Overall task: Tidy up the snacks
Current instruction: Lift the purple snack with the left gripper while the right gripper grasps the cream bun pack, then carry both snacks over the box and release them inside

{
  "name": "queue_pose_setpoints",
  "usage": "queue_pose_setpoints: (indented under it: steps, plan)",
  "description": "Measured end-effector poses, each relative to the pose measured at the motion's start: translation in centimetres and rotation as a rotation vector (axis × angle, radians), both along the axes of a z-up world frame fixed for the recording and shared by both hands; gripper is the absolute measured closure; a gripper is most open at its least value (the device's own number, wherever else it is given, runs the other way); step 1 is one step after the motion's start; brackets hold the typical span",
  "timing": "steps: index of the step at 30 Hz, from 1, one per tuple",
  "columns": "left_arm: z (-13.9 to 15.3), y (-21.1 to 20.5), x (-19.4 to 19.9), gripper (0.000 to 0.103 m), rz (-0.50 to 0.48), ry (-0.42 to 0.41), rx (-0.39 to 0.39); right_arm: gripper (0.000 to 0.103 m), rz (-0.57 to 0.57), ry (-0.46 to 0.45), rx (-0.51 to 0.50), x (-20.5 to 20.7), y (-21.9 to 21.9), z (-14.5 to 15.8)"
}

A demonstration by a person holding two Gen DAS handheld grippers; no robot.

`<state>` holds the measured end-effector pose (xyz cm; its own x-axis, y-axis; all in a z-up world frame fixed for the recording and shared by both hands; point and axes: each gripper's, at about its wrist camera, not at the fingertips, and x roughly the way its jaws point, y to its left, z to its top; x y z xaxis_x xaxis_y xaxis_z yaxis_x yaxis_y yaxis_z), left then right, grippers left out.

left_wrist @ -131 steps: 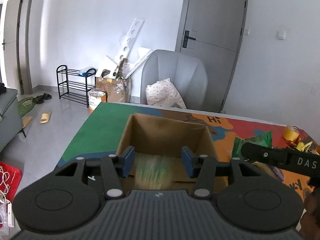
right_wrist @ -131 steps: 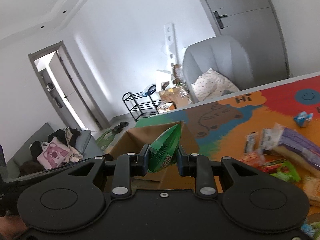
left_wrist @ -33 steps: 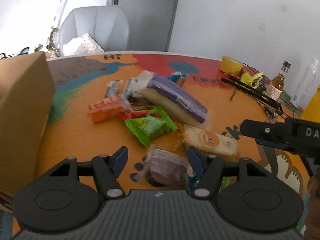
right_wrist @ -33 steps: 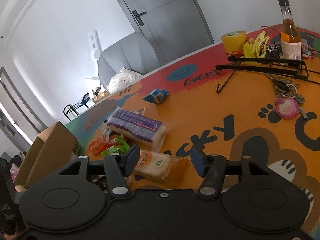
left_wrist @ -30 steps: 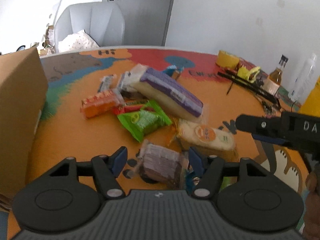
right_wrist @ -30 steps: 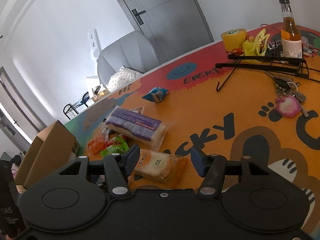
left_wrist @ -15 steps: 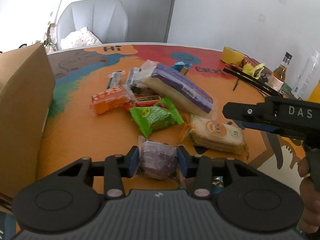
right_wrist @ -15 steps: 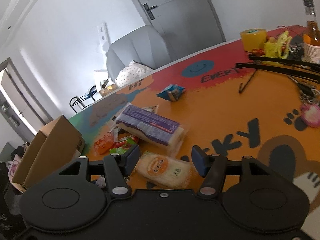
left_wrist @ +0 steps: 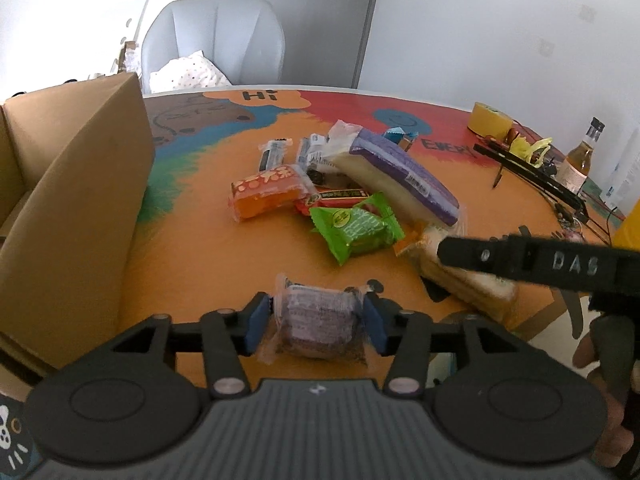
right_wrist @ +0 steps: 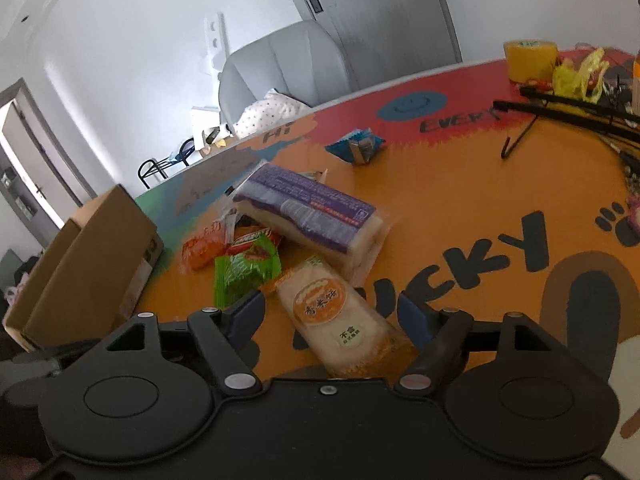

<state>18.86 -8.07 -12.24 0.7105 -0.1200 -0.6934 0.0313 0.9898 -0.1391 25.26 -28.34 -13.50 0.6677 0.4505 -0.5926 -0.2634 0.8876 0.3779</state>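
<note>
left gripper [left_wrist: 316,322]: your jaws sit either side of the purple cake pack [left_wrist: 317,322], blue pads right up against its crinkly ends. They read as easing apart right now, so I wouldn't call it a solid pinch. Pack is down on the orange desk [left_wrist: 200,264], just in front of you.

purple cake pack: small and light, I'd guess. Soft filling inside slick film, so it'll squash before it slips. Take it across the fat middle, not the frilly sealed ends; those just fold.

right gripper [right_wrist: 332,316]: jaws spread and widening, straddling the near end of the rice cake pack [right_wrist: 334,316] without touching it.

rice cake pack: long pale slab with an orange round label, lying at an angle on the desk. Probably crumbly, glossy wrap. Grab across the short width near the middle so it doesn't droop or snap.

cardboard box [left_wrist: 76,208]: open top, off to your left, looks like where it all goes.

rest of the pile: green pack [left_wrist: 356,230], orange pack [left_wrist: 266,196], big purple loaf [left_wrist: 404,178], all bunched together further back. The loaf looks the heaviest and squishiest; go easy on that one.
</note>
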Motion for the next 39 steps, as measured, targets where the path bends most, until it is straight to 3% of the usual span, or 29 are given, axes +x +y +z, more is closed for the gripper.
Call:
queue_pose_setpoints:
  steps: [4, 10, 15, 16, 19, 23, 39]
  plan:
    - [-0.2, -0.1, -0.5, 0.034, -0.006, -0.012, 0.006, 0.028, 0.024, -0.021, -0.052, -0.9, 1.0, 0.0]
    - [-0.7, -0.8, -1.2, 0.033, -0.039, -0.040, 0.072, 0.038, 0.049, -0.062, -0.169, -2.2, 2.3, 0.1]
    - [-1.0, -1.2, -1.7, 0.040, -0.051, -0.063, 0.121, 0.060, 0.048, -0.068, -0.203, -2.8, 1.9, 0.2]
    - [-1.0, -1.2, -1.8, 0.046, -0.050, -0.065, 0.118, 0.061, 0.054, -0.075, -0.219, -3.0, 1.9, 0.2]
    - [-0.8, -0.7, -1.8, 0.052, -0.030, -0.066, 0.093, 0.067, 0.057, -0.084, -0.239, -3.6, 1.8, 0.2]
    - [-0.6, -0.4, -2.1, 0.063, -0.015, -0.063, 0.080, 0.069, 0.051, -0.083, -0.241, -4.3, 1.7, 0.5]
    - [4.0, 0.2, -5.1, 0.065, -0.001, -0.170, 0.060, 0.069, 0.045, -0.215, -0.166, -6.6, 1.9, 4.6]
